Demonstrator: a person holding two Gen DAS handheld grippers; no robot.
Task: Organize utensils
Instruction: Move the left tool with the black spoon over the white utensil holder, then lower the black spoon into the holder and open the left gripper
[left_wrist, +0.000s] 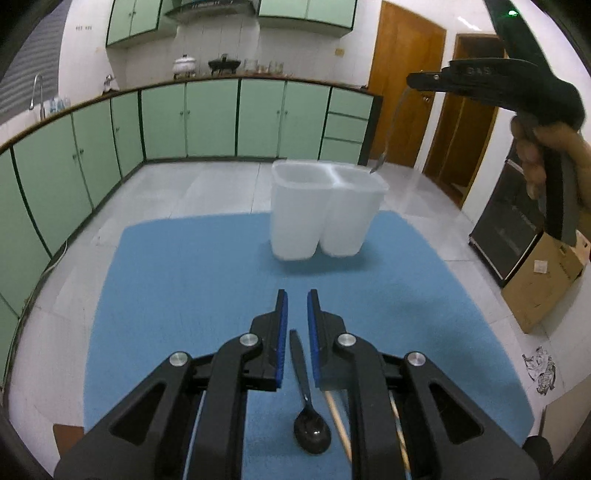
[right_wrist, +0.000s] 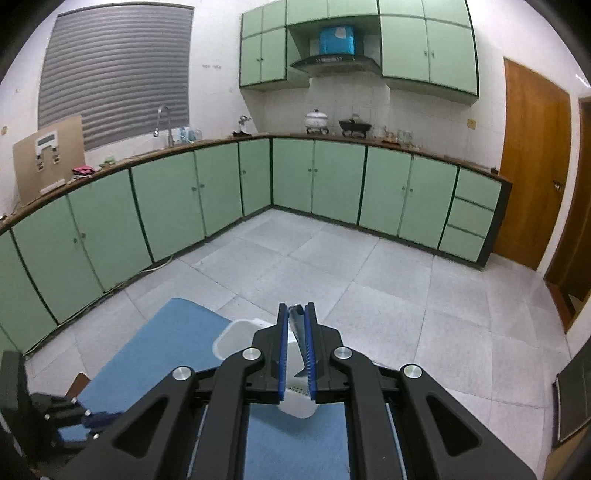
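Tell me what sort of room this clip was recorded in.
Most likely a home kitchen: green base cabinets run under a long counter, a range hood hangs between wall cupboards, and a sink tap stands by the window.

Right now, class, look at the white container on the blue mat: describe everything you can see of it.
The white container looks like translucent plastic, with two open-topped compartments side by side, joined at the rim, their walls tapering down to rounded bases. It stands upright at the far end of the blue mat. What shows of its inside looks empty. A metal utensil, held in the right gripper, hangs with its tip just above the right compartment's rim; contact cannot be told.
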